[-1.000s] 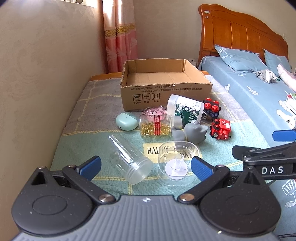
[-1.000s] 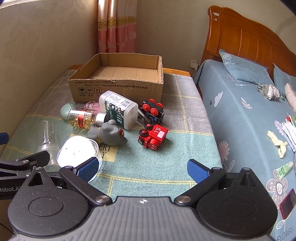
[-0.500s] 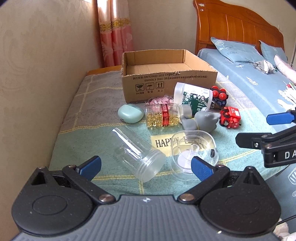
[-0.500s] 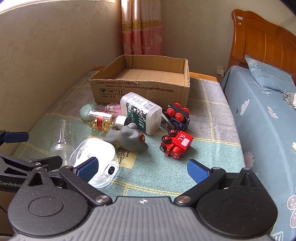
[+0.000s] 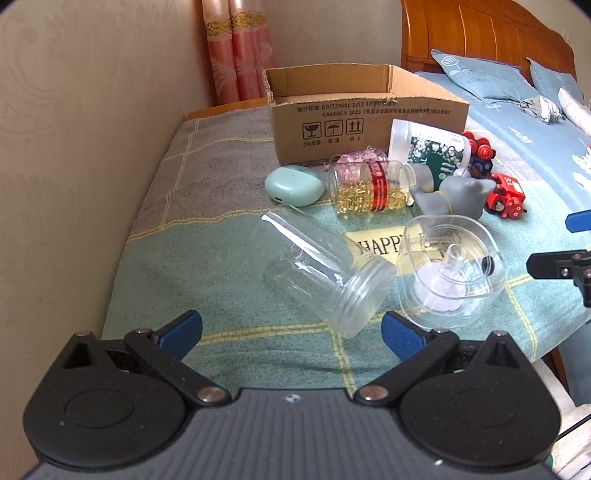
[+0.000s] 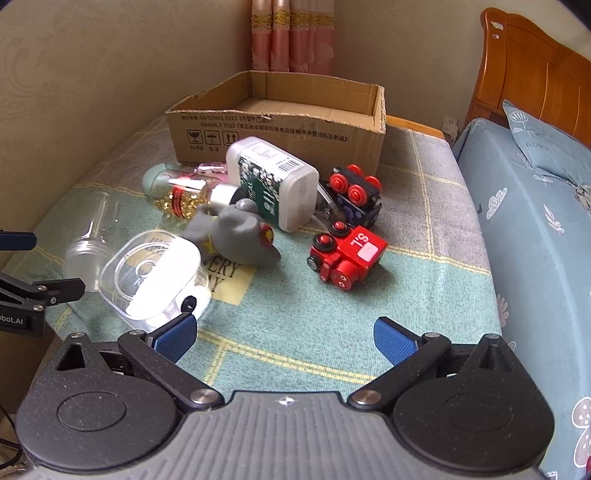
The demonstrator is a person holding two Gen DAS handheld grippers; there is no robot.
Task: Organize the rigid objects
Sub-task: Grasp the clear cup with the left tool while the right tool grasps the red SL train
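Observation:
An open cardboard box (image 5: 365, 110) (image 6: 280, 129) stands at the back of a cloth-covered table. In front of it lie a clear jar (image 5: 321, 273), a clear square container (image 5: 450, 273) (image 6: 155, 277), a capsule bottle (image 5: 373, 184), a mint case (image 5: 293, 184), a white and green bottle (image 6: 277, 181), a grey toy (image 6: 240, 236) and two toy trains (image 6: 347, 254) (image 6: 354, 195). My left gripper (image 5: 291, 332) is open, just short of the jar's mouth. My right gripper (image 6: 282, 334) is open over bare cloth, with its left fingertip by the clear container.
A beige wall (image 5: 74, 147) runs along the table's left edge and a pink curtain (image 6: 291, 33) hangs behind the box. A bed with blue sheets (image 6: 535, 221) and a wooden headboard (image 5: 480, 33) lies to the right. The table's near edge is close below both grippers.
Both grippers have moved in toward the objects and turned left, so the jar and clear container look larger. Both stayed open. Nothing on the table has moved.

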